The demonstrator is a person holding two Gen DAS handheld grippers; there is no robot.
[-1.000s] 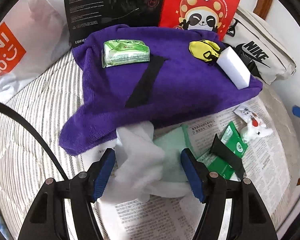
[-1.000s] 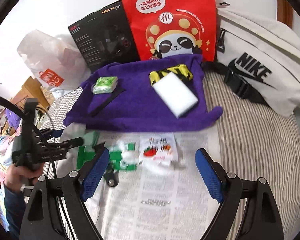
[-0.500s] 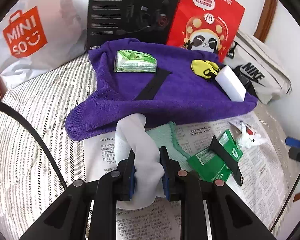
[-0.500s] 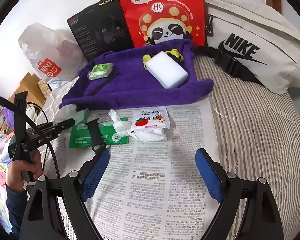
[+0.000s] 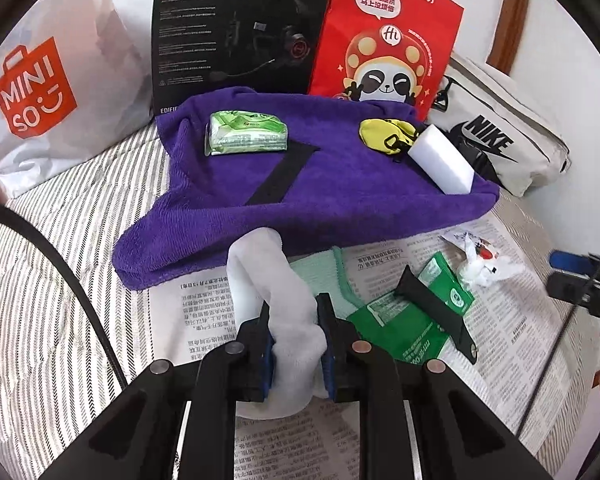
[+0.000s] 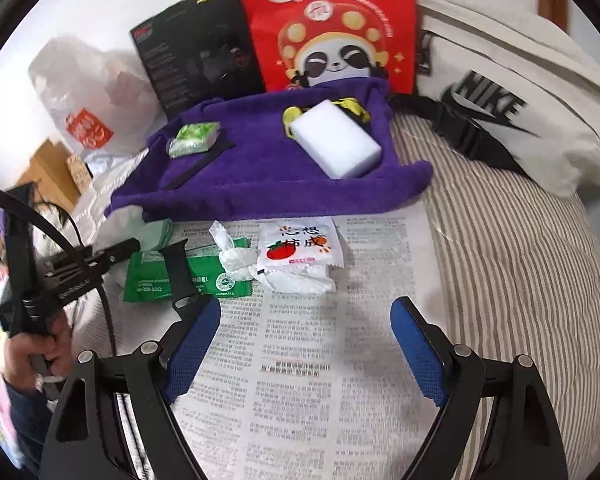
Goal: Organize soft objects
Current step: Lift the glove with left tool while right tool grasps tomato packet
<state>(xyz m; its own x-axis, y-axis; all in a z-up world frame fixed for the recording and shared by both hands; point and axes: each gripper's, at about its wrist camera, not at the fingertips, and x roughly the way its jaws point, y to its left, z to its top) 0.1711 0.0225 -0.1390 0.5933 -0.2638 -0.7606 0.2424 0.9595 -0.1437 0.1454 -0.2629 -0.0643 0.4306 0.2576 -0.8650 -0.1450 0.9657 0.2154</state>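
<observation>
My left gripper (image 5: pixel 296 312) is shut on a white sock (image 5: pixel 272 280), held over the newspaper (image 5: pixel 204 320); the sock's far end droops onto a mint green cloth (image 5: pixel 320 268). A purple towel (image 5: pixel 324 200) lies behind and carries a green tissue pack (image 5: pixel 246 134), a yellow pouch (image 5: pixel 384 136), a white sponge block (image 5: pixel 440 160) and a black strap (image 5: pixel 282 174). My right gripper (image 6: pixel 306 320) is open and empty above the newspaper (image 6: pixel 300 380), just short of a crumpled white tissue (image 6: pixel 236 258) and a white snack packet (image 6: pixel 296 246).
A green sachet (image 5: pixel 412 320) with a black strap (image 5: pixel 436 312) lies on the newspaper. A Miniso bag (image 5: pixel 48 80), a black headset box (image 5: pixel 236 28), a red panda bag (image 5: pixel 384 52) and a Nike bag (image 5: pixel 500 136) line the back of the striped bed (image 6: pixel 520 260).
My left gripper closed on the white sock and has lifted it slightly. My right gripper has moved forward toward the tissue and snack packet, still open.
</observation>
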